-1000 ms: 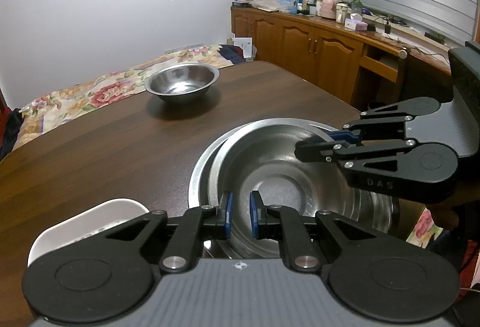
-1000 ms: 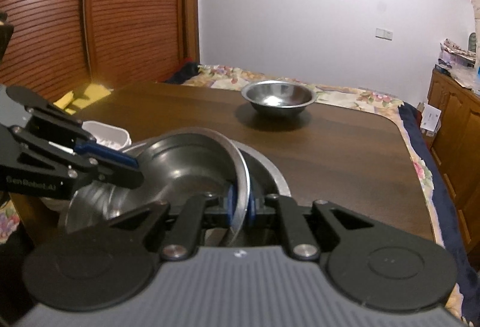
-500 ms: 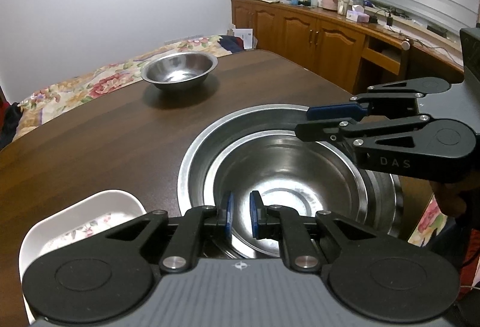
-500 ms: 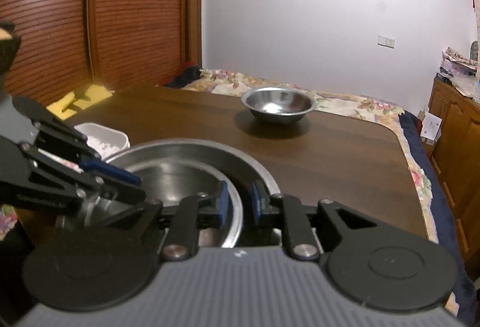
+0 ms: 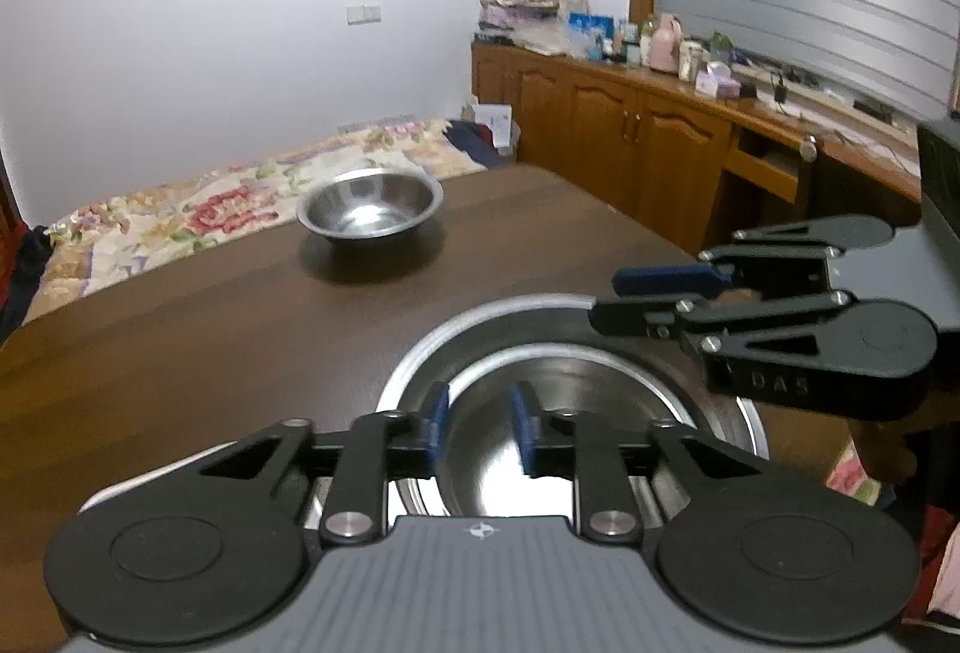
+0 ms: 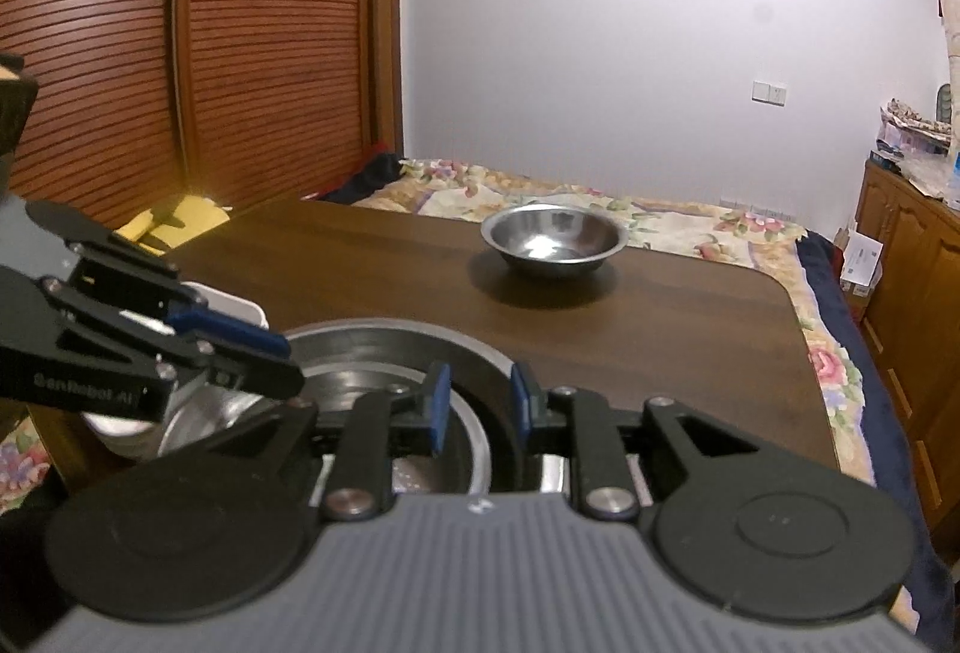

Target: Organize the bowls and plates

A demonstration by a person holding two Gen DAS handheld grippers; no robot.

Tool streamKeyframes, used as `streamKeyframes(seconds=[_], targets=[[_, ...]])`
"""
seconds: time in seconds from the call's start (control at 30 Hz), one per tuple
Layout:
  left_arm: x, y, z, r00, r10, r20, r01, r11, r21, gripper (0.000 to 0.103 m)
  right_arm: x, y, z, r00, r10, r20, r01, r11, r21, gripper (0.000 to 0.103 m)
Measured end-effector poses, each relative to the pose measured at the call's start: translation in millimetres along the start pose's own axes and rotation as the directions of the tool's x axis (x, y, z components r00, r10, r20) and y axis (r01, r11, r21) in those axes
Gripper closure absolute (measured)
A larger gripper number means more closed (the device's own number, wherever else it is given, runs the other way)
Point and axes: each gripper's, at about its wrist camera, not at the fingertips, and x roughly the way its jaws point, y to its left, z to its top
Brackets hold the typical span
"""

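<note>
Two steel bowls sit nested at the table's near edge: a large outer bowl [image 5: 498, 311] [image 6: 390, 335] with a smaller inner bowl [image 5: 600, 383] [image 6: 468, 443] resting level inside it. My left gripper [image 5: 479, 419] [image 6: 282, 359] hangs over the near rim. Its jaws are opening and the blue pads touch nothing. My right gripper [image 6: 480, 407] [image 5: 618, 299] straddles the rim on the opposite side, jaws slightly apart, pads off the metal. A third steel bowl [image 5: 369, 212] [image 6: 552, 239] stands alone farther back on the table.
A white dish [image 5: 180, 464] [image 6: 240, 305] lies beside the nested bowls near the left gripper. The dark wooden table [image 5: 180, 323] has a bed with a floral cover [image 5: 180, 215] beyond it. Wooden cabinets [image 5: 630, 143] with clutter on top run along the right.
The inner bowl, first tilted and gripped at its rim by both grippers, came down level into the large bowl. The right jaws parted first, then the left.
</note>
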Motion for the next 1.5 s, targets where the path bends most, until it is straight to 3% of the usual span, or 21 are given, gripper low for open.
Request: streamKeyframes(seconds=[0.17,0.4,0.5,0.83,1.23,1.3,1.5], targets=[[3,7,12,0.998,0.028,0.048,-0.028,1.000,-0.002,0.043,1,-3,7,1.000,-0.006,0.014,0.006,1.000,-0.001,0.073],[19,30,41,0.993,0.078,0.091,-0.077,0.997,-0.005,0.031,21,-28,33,0.999,-0.034,0.028,0.034,0.999,-0.005,0.068],[28,43,57,0.989,0.104,0.102,-0.102,0.994,-0.024,0.030,34,-44,47,0.998,-0.048,0.034,0.048,0.999,0.006,0.056],[73,80,95,0.982,0.166,0.087,-0.159,0.984,-0.081,0.029,85,-79,74,1.000,-0.017,-0.021,0.018,1.000,0.011,0.056],[134,93,104,0.985,0.173,0.021,-0.169,0.980,-0.108,0.029,155,-95,75,0.996,0.025,-0.087,-0.016,0.996,0.092,0.056],[144,96,105,0.983,0.182,-0.003,-0.181,0.977,-0.116,0.036,161,-97,74,0.995,0.027,-0.097,-0.017,0.995,0.101,0.056],[161,98,107,0.982,0.185,-0.024,-0.186,0.974,-0.126,0.038,175,-101,72,0.991,0.036,-0.128,-0.021,0.993,0.118,0.056]])
